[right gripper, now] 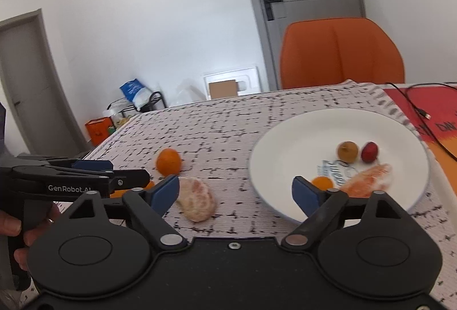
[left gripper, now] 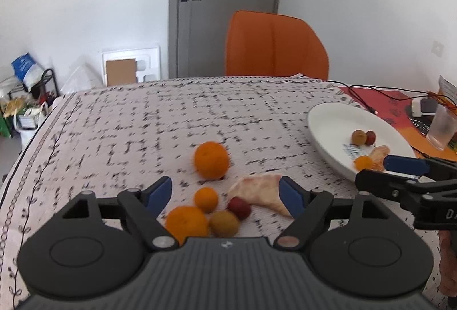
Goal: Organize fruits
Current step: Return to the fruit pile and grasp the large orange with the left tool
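Left claw (left gripper: pixel 225 194): jaws stood wide apart, holding nothing; it hung low over the near fruit cluster on the counter.
Right claw (right gripper: pixel 235 191): jaws stood wide apart, holding nothing; its right finger lay over the near rim of the plate, its left finger just beside the peeled segment.
Counter (left gripper: pixel 137 121): covered by a pale cloth with black dashed print.
Large orange (left gripper: pixel 211 159): on the cloth, beyond the cluster, well left of the plate.
Near cluster: a second orange (left gripper: pixel 187 223), a small orange fruit (left gripper: pixel 206 199), a red fruit (left gripper: pixel 239 207) and a yellow-brown fruit (left gripper: pixel 224 223) lay close together between the left claw's fingers.
Peeled segment (left gripper: pixel 261 190): pale pink, on the cloth just right of the cluster, near the left claw's right finger.
Plate (right gripper: pixel 288 144): white, on the right of the counter, with a blue printed mark at its centre.
Plate contents: a brown fruit (right gripper: pixel 347 151) and a red round fruit (right gripper: pixel 369 151) side by side on the far part; a small orange piece (right gripper: pixel 322 183) and a peeled orange wedge (right gripper: pixel 367 180) on the near part.
Chair (left gripper: pixel 275 44): orange, at the far side of the counter.
Cable (left gripper: pixel 368 94): black, on a red mat to the far right.
Image quality: slight blur throughout.
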Tool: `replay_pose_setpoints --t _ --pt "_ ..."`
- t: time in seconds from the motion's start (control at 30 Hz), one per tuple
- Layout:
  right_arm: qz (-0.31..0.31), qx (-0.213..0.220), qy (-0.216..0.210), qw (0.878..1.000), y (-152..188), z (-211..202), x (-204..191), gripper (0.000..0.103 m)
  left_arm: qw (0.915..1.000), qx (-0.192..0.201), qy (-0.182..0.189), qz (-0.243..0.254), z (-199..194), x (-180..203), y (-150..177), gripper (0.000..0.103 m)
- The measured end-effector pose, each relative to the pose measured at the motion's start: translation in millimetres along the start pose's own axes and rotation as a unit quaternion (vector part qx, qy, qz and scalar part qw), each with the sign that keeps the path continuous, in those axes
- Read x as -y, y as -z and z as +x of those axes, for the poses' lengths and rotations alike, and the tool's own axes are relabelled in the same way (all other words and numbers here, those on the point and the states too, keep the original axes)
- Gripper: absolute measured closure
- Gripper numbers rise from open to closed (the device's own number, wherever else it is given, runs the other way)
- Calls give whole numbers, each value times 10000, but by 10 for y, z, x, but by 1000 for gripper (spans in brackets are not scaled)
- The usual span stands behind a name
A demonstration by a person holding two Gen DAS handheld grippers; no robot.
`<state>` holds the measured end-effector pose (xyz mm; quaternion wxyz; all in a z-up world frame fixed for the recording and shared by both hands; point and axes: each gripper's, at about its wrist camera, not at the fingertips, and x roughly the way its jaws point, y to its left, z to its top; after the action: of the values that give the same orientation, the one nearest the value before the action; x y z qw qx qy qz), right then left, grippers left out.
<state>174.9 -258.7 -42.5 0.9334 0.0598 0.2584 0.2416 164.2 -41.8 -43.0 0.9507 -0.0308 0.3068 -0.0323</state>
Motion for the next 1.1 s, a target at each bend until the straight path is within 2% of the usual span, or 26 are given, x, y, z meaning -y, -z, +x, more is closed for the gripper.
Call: replay_pose_setpoints --t 0.03,0.2,0.77,0.87,0.97,1.0,1.03,1.1 --pt "-21 -7 -43 10000 2 11 -20 7 10000 -5 -24 -31 -8 -26 14 22" --pt "-94 -80 -278 9995 14 70 -134 1 9997 -42 -131 -176 -22 -145 96 22" --pt "-416 -342 -417 9977 72 240 -394 0 9981 -76 -141 -589 76 -380 253 24" --pt "-462 -392 -403 9974 78 291 -432 0 9977 -75 -48 -670 102 -433 275 31" --pt "-491 -438 -376 9971 77 347 -456 0 9969 -63 30 -787 112 -498 290 48" --pt "-481 -457 -360 9971 74 371 -462 0 9966 -97 96 -809 117 -512 292 57" --pt "-465 -469 -350 9972 72 395 -470 0 9966 -147 128 -798 124 -516 299 61" --pt "-452 -497 -355 9971 72 434 -487 1 9972 -186 68 -726 127 -511 330 61"
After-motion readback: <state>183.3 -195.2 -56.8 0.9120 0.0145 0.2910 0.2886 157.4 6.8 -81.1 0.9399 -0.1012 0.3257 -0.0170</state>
